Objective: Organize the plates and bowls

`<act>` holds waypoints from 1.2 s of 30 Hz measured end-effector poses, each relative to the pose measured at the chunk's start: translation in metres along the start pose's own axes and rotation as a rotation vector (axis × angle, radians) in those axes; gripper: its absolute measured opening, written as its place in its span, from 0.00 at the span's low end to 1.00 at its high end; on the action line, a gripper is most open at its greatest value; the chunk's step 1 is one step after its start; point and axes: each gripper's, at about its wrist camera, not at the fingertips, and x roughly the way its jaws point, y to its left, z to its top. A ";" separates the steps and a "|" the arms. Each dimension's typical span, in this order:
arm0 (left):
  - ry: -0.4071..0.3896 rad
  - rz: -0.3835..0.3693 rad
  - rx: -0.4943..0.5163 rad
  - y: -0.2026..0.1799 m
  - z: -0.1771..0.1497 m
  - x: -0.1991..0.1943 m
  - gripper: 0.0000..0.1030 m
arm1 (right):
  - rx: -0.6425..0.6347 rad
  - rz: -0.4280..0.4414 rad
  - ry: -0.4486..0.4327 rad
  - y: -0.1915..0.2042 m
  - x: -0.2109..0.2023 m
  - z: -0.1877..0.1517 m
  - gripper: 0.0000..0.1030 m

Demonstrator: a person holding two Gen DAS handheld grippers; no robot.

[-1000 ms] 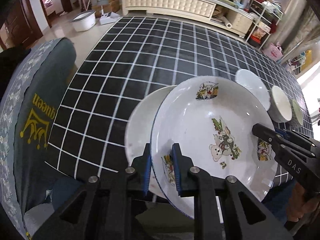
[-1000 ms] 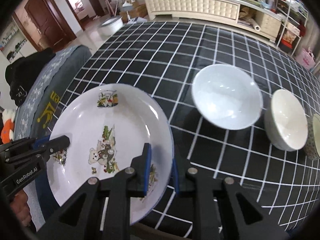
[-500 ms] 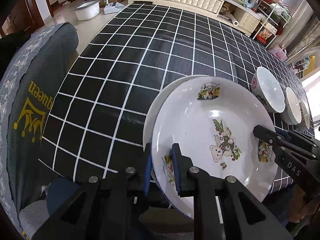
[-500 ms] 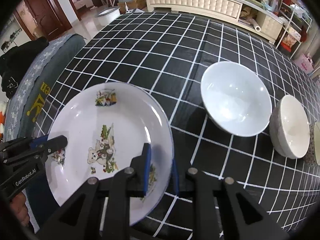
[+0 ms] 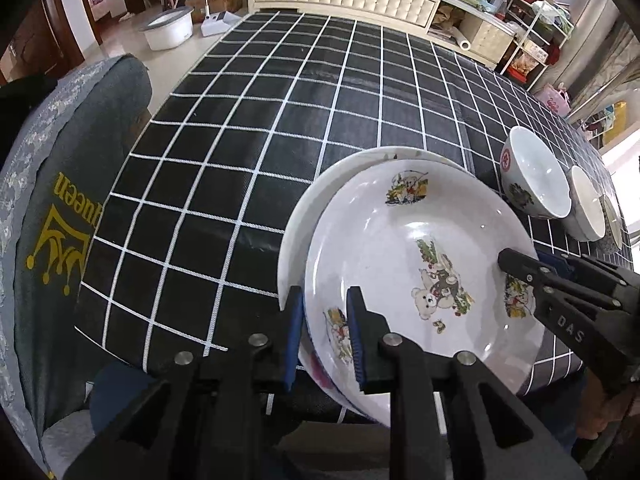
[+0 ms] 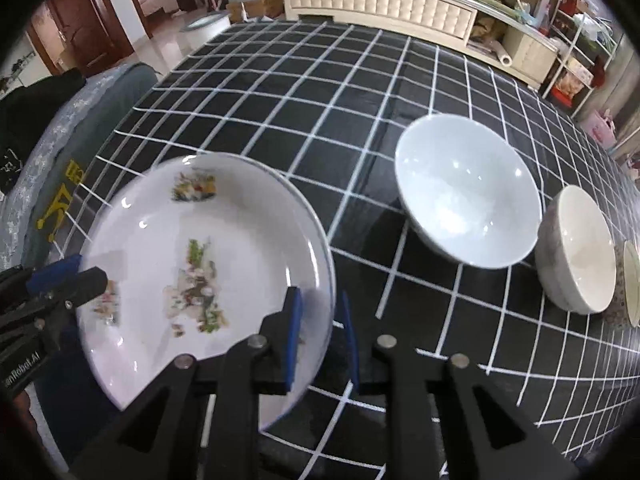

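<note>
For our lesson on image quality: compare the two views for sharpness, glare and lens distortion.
Left wrist view: sharp; the bear plate shows crisp prints and small highlights; tablecloth grid lines bow outward. Right wrist view: motion-blurred, the plate's prints smeared; the white bowl carries soft glare; dark corners in both.

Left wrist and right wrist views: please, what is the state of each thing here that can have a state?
Cartoon plate: empty, held by its rim over the lower plate, not centred on it.
Lower plate: on the table, mostly covered.
Left gripper: jaws opening, plate rim between them.
Right gripper: closed on the opposite rim.
Large bowl: upright, empty.
Smaller bowl: upright, empty.
</note>
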 end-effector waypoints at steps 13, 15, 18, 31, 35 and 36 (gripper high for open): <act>-0.130 0.010 0.027 -0.012 0.002 -0.041 0.37 | 0.052 -0.031 -0.119 -0.025 -0.054 -0.005 0.41; -0.149 0.003 0.033 -0.018 0.002 -0.048 0.37 | 0.060 -0.031 -0.163 -0.031 -0.069 -0.008 0.47; -0.197 -0.008 0.060 -0.031 0.001 -0.061 0.44 | 0.084 -0.080 -0.265 -0.041 -0.095 -0.013 0.63; -0.402 -0.052 0.200 -0.100 0.000 -0.105 0.60 | 0.109 -0.060 -0.387 -0.083 -0.140 -0.031 0.75; -0.383 -0.086 0.212 -0.117 0.008 -0.107 0.60 | 0.173 -0.019 -0.394 -0.101 -0.148 -0.031 0.77; -0.375 -0.097 0.212 -0.120 0.010 -0.107 0.60 | 0.184 -0.013 -0.393 -0.105 -0.149 -0.029 0.77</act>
